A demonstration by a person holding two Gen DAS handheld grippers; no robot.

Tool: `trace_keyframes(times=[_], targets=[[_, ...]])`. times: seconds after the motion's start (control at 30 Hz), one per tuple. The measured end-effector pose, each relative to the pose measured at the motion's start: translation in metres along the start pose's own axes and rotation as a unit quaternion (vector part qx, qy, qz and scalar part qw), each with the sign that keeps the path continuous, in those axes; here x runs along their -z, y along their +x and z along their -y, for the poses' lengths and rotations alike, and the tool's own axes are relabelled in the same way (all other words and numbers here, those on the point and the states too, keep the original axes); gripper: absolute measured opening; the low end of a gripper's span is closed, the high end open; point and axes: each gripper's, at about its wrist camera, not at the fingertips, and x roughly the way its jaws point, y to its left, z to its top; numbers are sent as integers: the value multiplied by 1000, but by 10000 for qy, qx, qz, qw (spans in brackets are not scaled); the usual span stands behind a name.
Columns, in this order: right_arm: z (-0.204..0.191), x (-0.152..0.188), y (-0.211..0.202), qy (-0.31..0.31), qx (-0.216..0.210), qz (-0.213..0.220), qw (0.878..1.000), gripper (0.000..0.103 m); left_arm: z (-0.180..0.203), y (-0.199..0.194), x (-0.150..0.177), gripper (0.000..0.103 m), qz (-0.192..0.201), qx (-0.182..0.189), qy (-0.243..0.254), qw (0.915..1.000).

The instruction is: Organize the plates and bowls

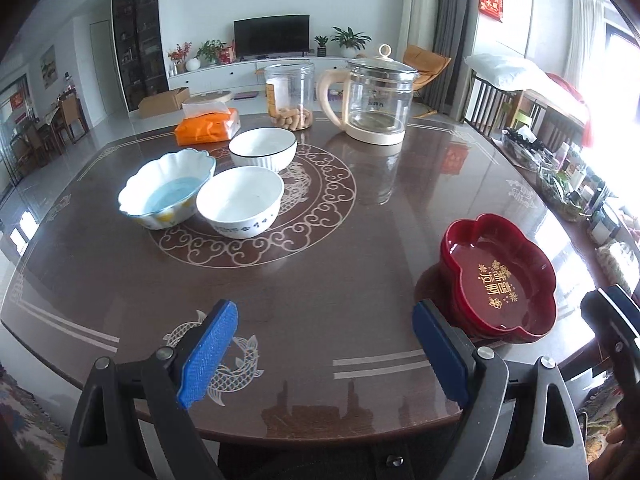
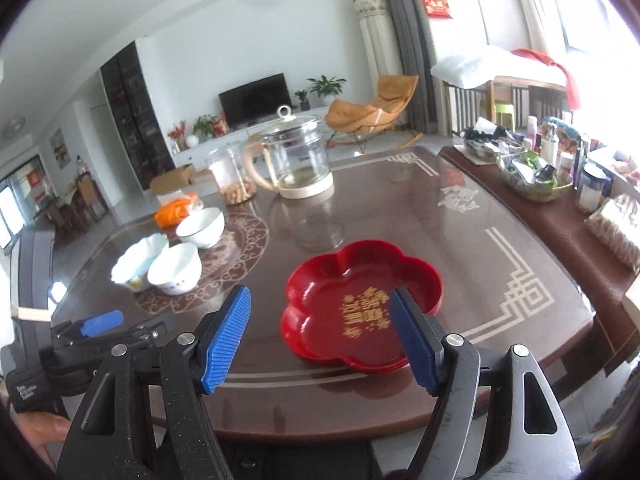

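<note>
A stack of red flower-shaped plates (image 1: 498, 280) with gold writing sits near the table's front right; it also shows in the right wrist view (image 2: 352, 292). Three bowls stand together at mid-left: a scalloped bowl with a blue inside (image 1: 166, 188), a plain white bowl (image 1: 240, 202) and a dark-rimmed white bowl (image 1: 263, 148); they also show in the right wrist view (image 2: 172, 262). My left gripper (image 1: 324, 354) is open and empty above the front edge. My right gripper (image 2: 320, 340) is open and empty, just in front of the red plates.
A glass kettle (image 1: 374, 100), a clear jar of snacks (image 1: 289, 96) and an orange tissue pack (image 1: 208, 126) stand at the back of the dark round table (image 1: 320, 280). A side counter (image 2: 560, 216) with bottles and a basket lies to the right.
</note>
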Motion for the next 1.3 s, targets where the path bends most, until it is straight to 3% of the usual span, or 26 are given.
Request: trace_keyframes(times=[0.43, 0.77, 1.3], targets=[[-68, 20, 3, -769, -375, -117, 9963, 75, -64, -14, 19, 89, 144, -542, -343, 9978], [-95, 36, 9, -1049, -602, -371, 9920, 75, -115, -6, 53, 89, -204, -787, -856, 9930], [-104, 50, 23, -1159, -797, -826, 9866, 75, -119, 4, 58, 89, -392, -823, -834, 9923]])
